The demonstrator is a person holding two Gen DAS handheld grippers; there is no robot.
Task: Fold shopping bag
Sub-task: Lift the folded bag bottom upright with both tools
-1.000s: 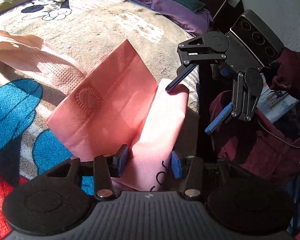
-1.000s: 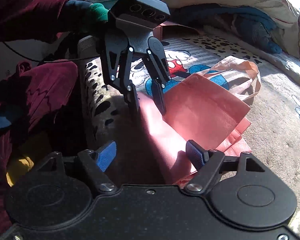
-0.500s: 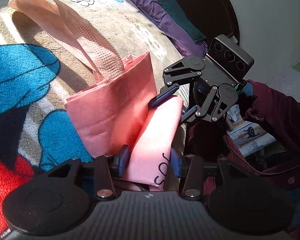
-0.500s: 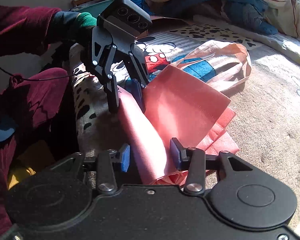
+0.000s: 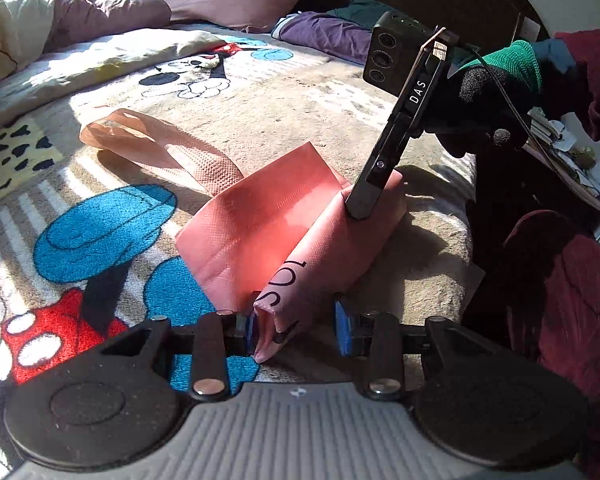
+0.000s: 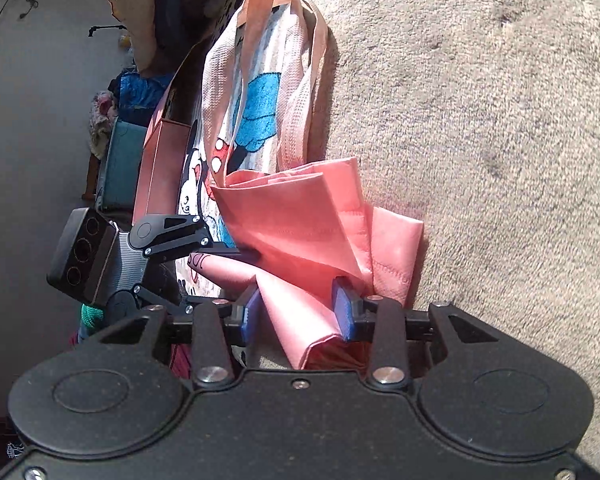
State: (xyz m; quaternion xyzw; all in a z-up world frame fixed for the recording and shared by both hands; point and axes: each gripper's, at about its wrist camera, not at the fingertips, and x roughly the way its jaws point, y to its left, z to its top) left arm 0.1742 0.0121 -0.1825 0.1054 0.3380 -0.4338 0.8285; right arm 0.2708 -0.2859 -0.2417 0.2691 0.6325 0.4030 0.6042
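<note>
Since the earlier frame, my right gripper [image 6: 296, 314] has rotated downward over the pink non-woven shopping bag [image 5: 268, 224]; its jaws stand apart around one end of the fold; my left gripper [image 5: 296, 326], also parted, straddles the other end; the bag lies on the cartoon-print fleece blanket [image 5: 100, 240].
</note>
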